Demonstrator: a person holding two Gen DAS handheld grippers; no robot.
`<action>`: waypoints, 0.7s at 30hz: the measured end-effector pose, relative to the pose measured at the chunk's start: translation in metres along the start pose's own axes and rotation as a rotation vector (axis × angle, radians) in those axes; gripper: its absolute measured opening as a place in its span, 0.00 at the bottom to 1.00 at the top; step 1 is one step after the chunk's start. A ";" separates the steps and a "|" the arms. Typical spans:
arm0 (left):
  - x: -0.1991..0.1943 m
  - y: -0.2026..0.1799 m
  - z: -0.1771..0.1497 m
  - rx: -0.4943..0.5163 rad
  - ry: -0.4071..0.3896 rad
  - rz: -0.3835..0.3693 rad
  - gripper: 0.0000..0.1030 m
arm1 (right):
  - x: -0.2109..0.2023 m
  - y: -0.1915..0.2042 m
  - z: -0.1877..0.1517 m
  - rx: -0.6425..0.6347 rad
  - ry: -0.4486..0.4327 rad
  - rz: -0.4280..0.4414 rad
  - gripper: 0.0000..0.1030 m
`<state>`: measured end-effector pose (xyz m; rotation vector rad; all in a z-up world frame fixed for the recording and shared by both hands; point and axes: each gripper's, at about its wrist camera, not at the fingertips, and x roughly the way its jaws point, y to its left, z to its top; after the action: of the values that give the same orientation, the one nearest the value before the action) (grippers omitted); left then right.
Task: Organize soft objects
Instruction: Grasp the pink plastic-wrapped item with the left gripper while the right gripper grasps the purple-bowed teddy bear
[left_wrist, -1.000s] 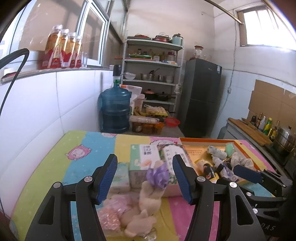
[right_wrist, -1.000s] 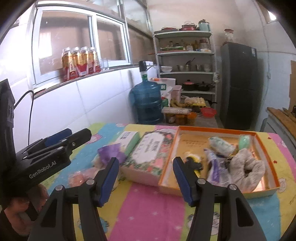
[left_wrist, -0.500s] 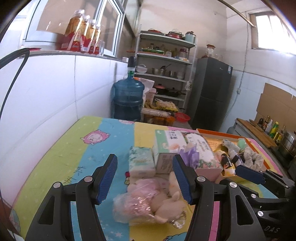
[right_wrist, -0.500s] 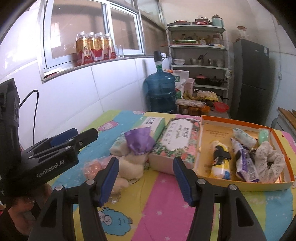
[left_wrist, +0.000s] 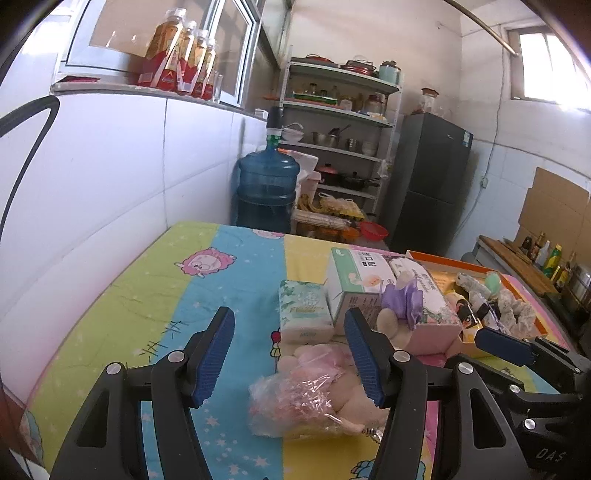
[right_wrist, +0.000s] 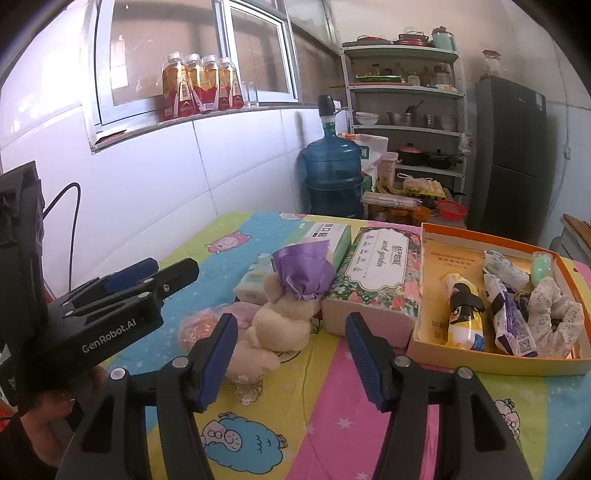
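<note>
Two grippers are up and both stand wide with nothing between their blue pads: the left gripper (left_wrist: 290, 354) fills the lower middle of its own view, and the right gripper (right_wrist: 290, 354) does the same in the right wrist view. The cream plush toy (right_wrist: 280, 325) with a purple cloth on top sits at centre frame there, touching the floral tissue box (right_wrist: 373, 284); a pink crinkly bag (left_wrist: 295, 395) lies just beside it, lower centre in the left view. The orange tray (right_wrist: 495, 236), at right, already holds several soft items. The step in hand looks like picking up the plush. To do it well, the right gripper should probably close on the plump body, low and centred, rather than on the loose cloth, which could slip off, and lift clear of the tray's wall.
</note>
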<state>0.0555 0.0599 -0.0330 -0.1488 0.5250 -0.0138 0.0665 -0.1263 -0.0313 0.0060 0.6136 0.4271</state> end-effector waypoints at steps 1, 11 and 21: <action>0.000 0.001 0.000 -0.001 0.000 0.000 0.62 | 0.001 0.001 0.000 0.000 0.001 0.001 0.59; -0.002 0.016 -0.008 -0.023 0.003 0.011 0.62 | 0.003 0.004 -0.006 -0.008 0.002 -0.005 0.59; -0.002 0.038 -0.017 -0.057 0.008 0.023 0.62 | 0.015 0.005 -0.013 0.005 0.023 0.011 0.59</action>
<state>0.0445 0.0949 -0.0516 -0.1981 0.5356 0.0226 0.0681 -0.1170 -0.0496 0.0096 0.6371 0.4367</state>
